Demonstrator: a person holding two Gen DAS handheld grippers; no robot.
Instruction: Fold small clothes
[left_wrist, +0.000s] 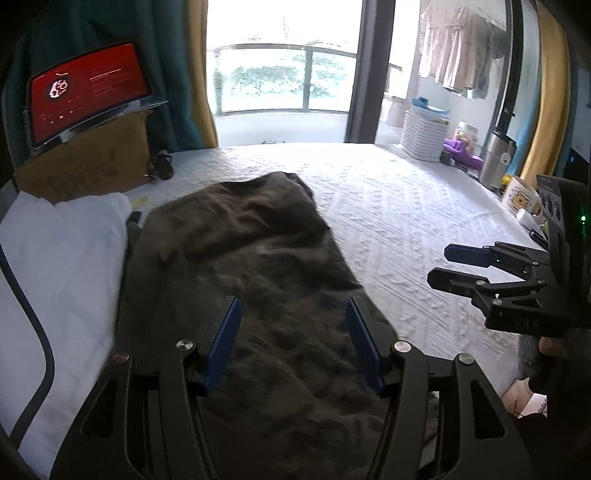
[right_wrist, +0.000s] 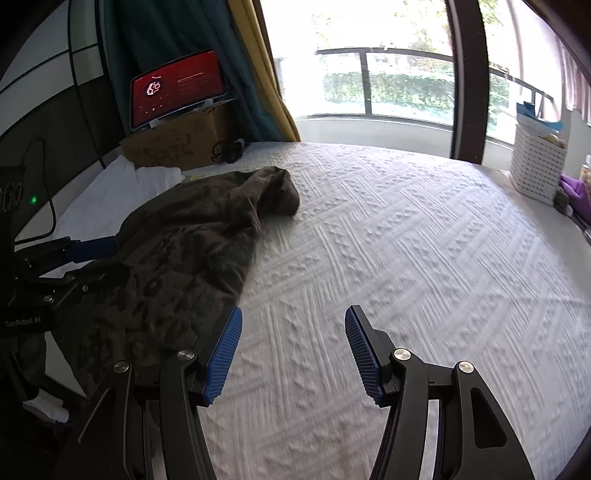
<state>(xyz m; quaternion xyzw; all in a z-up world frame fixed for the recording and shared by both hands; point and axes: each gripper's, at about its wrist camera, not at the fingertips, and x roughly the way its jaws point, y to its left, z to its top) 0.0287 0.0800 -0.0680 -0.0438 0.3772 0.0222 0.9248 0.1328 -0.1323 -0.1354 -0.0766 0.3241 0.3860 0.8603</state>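
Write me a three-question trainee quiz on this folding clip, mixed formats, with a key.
1. True or false: the left gripper has its jaws shut on the garment.
2. Which gripper has only bare bedspread between its fingers? A left, B right.
3. Fill in: beside the garment, by the cardboard box, lies a white ____.

Key: 1 false; 2 B; 3 pillow.

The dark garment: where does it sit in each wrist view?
Left wrist: garment fills the centre, running down between the left gripper's fingers.
Right wrist: garment lies left of centre, beside the right gripper, not between its fingers.
Shared landmark: red screen on the cardboard box.
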